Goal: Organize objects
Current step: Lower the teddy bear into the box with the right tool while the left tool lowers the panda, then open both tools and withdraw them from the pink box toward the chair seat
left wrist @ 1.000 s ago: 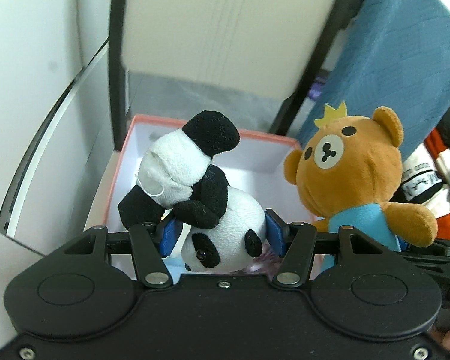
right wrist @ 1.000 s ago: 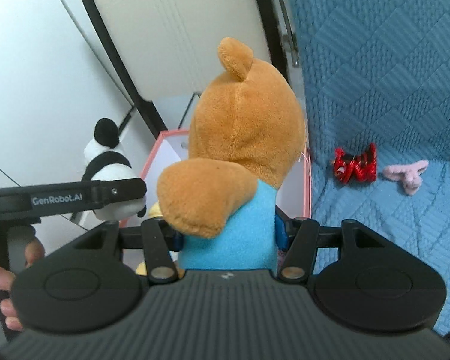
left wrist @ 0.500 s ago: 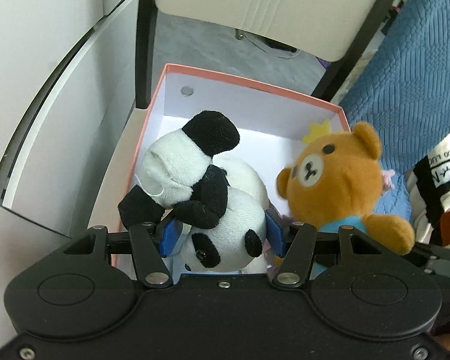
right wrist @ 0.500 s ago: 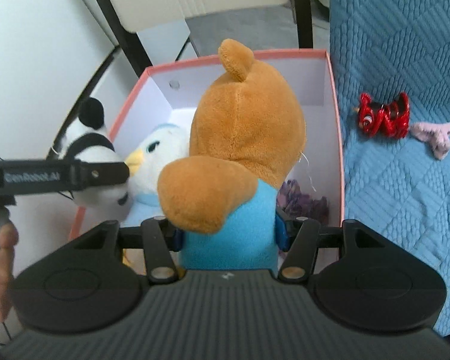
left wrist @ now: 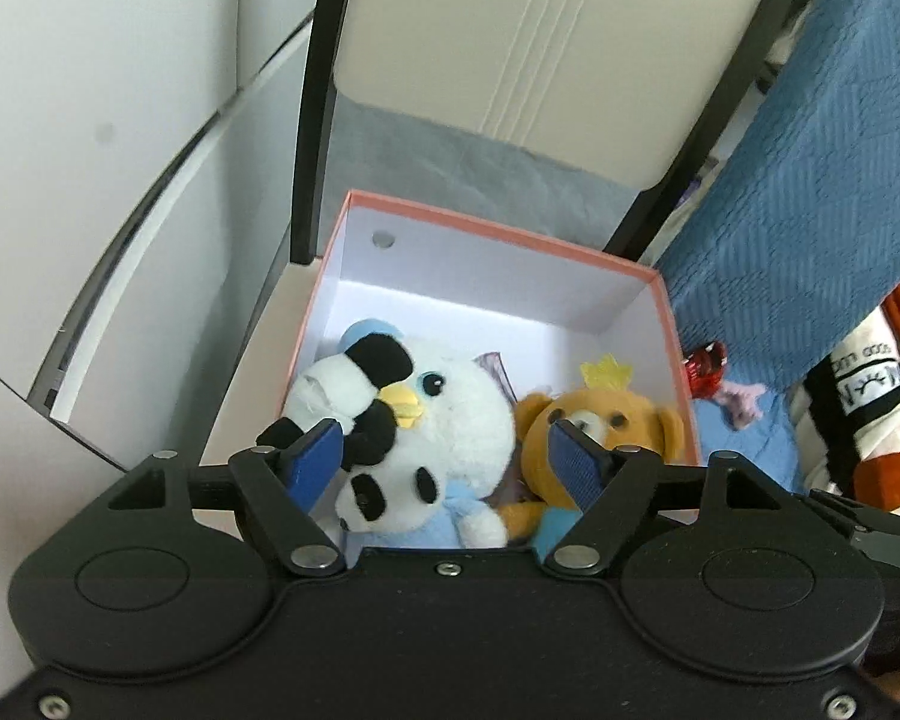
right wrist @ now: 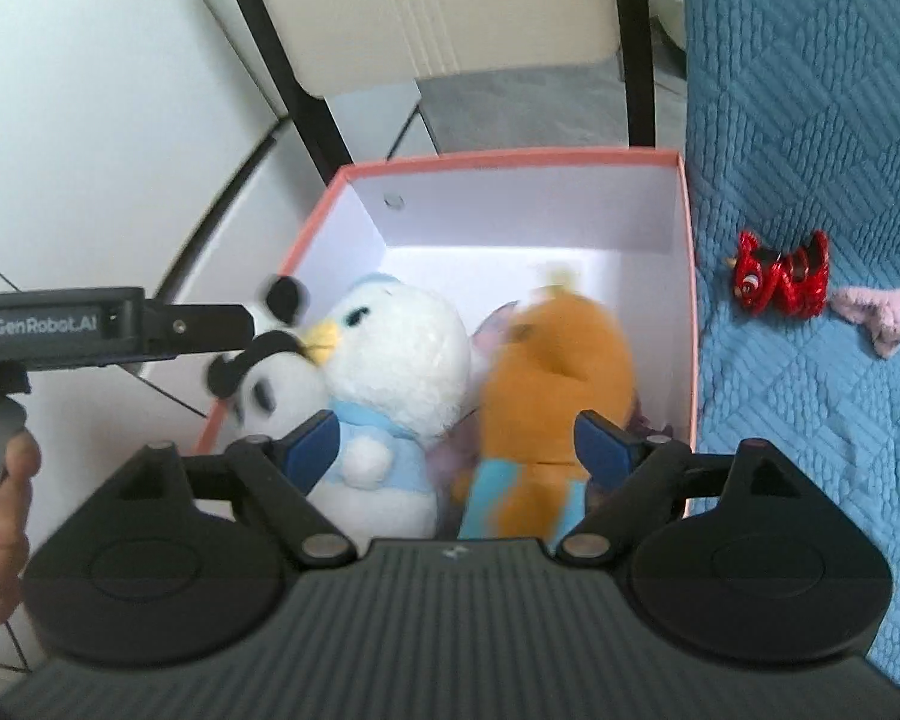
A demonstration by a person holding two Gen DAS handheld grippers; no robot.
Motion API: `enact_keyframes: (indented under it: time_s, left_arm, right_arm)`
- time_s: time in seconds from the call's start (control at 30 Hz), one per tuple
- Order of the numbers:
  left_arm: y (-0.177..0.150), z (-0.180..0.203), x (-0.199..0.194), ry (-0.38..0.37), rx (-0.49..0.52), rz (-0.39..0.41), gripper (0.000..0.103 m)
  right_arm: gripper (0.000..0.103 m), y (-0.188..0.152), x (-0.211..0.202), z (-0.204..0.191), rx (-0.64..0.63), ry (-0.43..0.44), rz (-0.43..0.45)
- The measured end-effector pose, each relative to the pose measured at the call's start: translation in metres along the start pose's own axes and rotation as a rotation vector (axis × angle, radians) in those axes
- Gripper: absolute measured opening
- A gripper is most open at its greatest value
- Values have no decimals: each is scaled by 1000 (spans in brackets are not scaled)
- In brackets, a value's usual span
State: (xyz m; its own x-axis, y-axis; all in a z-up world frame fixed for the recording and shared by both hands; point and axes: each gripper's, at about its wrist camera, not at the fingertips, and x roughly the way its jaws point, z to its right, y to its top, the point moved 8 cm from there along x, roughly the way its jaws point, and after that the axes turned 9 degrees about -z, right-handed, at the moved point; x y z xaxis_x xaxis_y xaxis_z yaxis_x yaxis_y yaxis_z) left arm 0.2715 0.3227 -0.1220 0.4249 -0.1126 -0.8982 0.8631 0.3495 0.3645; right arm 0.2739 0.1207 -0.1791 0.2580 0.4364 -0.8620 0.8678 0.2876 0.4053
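Your left gripper has its blue pads spread wide apart, and nothing is clamped between them. The panda plush lies just ahead of the left-hand pad, inside the pink-rimmed box, pressed up against the white bird plush that fills the gap beyond your fingers. The panda's black ear sits against the bird's yellow beak.

Your right gripper is likewise spread, with both pads clear of the toys. The brown bear plush lies in the box straight ahead of that tool, toward its right-hand pad, with its blue shirt nearest you. It is blurred in the right wrist view, so you cannot tell from there exactly how it is tilted; in the left wrist view the bear faces your left tool, its yellow crown toward the far wall of the box. The bird sits between panda and bear, touching both.

From the right tool, your left gripper's arm reaches in from the left, over the near left corner of the box.

Outside the box, to the right of both tools, a red toy and a small pink toy lie just beside each other on the blue quilted cover.
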Motion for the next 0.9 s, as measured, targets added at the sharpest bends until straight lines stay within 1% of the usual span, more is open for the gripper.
enact_keyframes:
  time_s: [0.17,0.3,0.43,0.73,0.9]
  left_arm:
    - [-8,20,-36,-17,19,56,74]
    - [-18,36,-70,-35,31,104,74]
    - [-29,54,-90,-50,45,137,74]
    - [-66,89,-117,-68,65,173,74]
    - [-86,111,-123,-82,76,185,73]
  right_arm:
    - [87,-1,-38,-4,-5,27,69]
    - [87,-5,-73,-2,-20,33,123]
    - [87,-15,-104,5,-7,54,164]
    - [87,-48,-150,31,9,43,223]
    - [87,-64,-172,50,29,30,261]
